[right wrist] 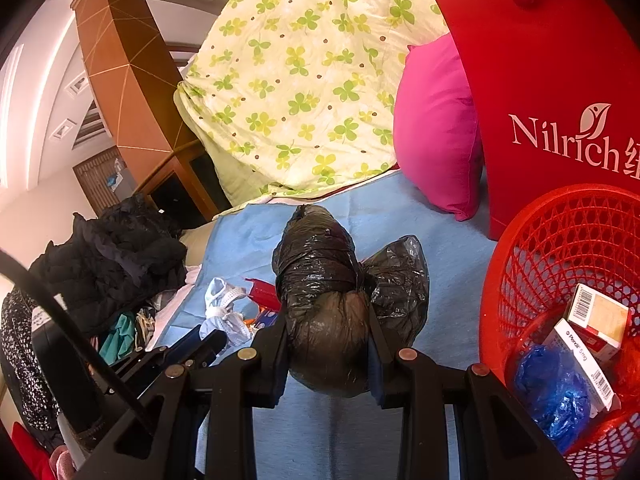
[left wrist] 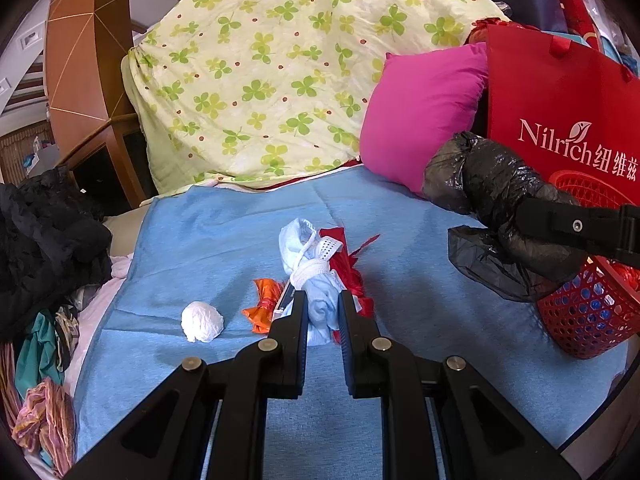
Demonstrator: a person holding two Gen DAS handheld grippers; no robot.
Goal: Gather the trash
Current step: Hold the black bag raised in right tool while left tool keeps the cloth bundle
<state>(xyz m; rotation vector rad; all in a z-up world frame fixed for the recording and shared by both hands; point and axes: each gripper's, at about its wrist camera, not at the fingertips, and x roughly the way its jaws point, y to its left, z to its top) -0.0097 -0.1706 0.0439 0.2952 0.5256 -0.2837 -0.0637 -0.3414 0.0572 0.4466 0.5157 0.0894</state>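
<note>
My left gripper [left wrist: 323, 312] is shut on a light blue face mask bundle [left wrist: 316, 268] lying on the blue sheet [left wrist: 208, 240]. Red wrapper scraps [left wrist: 352, 268], an orange wrapper [left wrist: 264, 304] and a crumpled white tissue ball [left wrist: 202, 322] lie beside it. My right gripper [right wrist: 330, 328] is shut on a black plastic bag bundle [right wrist: 320, 280] and holds it above the sheet, left of the red mesh basket [right wrist: 552, 240]. The bag also shows in the left wrist view [left wrist: 488, 200]. The basket holds small boxes [right wrist: 592, 332] and a blue plastic wad [right wrist: 552, 392].
A pink pillow [left wrist: 420, 112] and a red Nilrich bag [left wrist: 560, 112] stand behind the basket [left wrist: 588, 312]. A green-flowered quilt [left wrist: 280, 72] is piled at the back. Black clothing [left wrist: 44, 240] and other clothes lie at the left edge of the bed.
</note>
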